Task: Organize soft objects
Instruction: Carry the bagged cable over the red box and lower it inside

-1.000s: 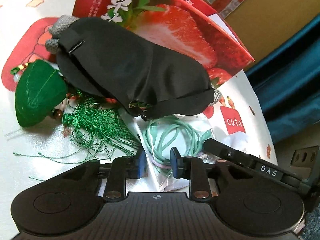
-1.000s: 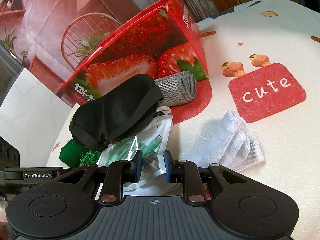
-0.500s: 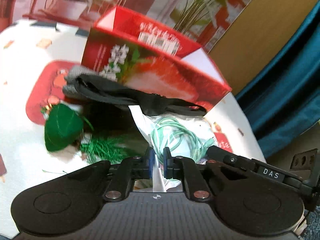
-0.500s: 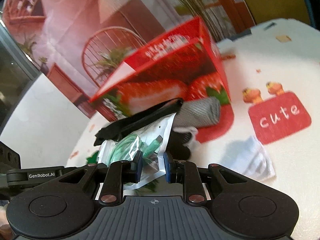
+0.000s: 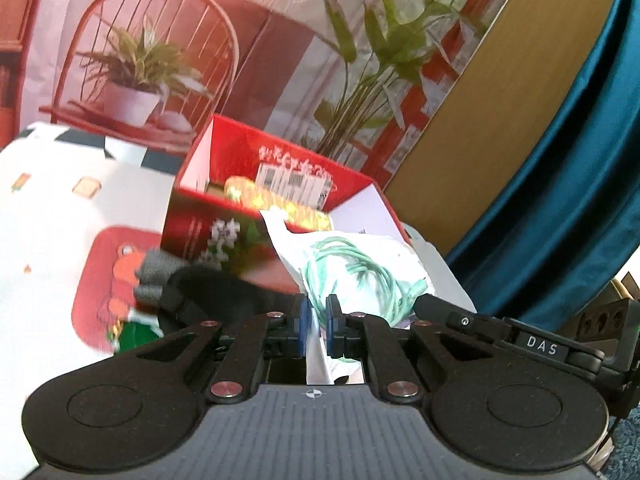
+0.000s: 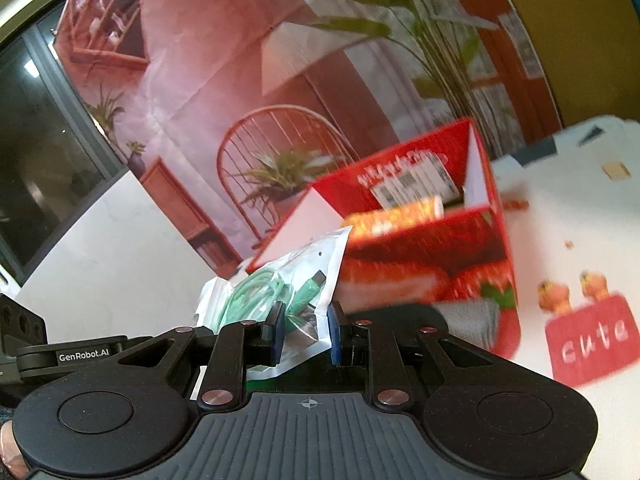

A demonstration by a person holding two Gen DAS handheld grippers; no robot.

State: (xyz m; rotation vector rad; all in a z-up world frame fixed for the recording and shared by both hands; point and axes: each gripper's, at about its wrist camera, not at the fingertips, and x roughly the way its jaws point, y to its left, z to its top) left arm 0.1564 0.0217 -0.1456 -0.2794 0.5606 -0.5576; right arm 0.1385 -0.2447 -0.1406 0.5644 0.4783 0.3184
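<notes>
A clear plastic bag with a coiled green cable [image 5: 360, 268] hangs lifted above the table, held from both sides. My left gripper [image 5: 314, 320] is shut on its lower edge. My right gripper [image 6: 306, 332] is shut on the bag [image 6: 280, 288] at its other corner. Just behind the bag stands the red strawberry box [image 5: 280, 184], its top open and a yellow packet inside. Below on the table lie a black eye mask [image 5: 208, 292], a folded grey cloth [image 5: 156, 272] and a green sachet [image 5: 136, 332].
The white printed tablecloth [image 6: 560, 208] has a red "cute" patch [image 6: 592, 336] to the right of the box [image 6: 420, 248]. A printed backdrop of a chair and plants hangs behind the table. A blue curtain [image 5: 560, 160] hangs at the far right.
Both grippers rose and tilted up, lifting the cable bag out from under the eye mask. The left jaws closed on the bag's edge. The box's open top has come into view.
</notes>
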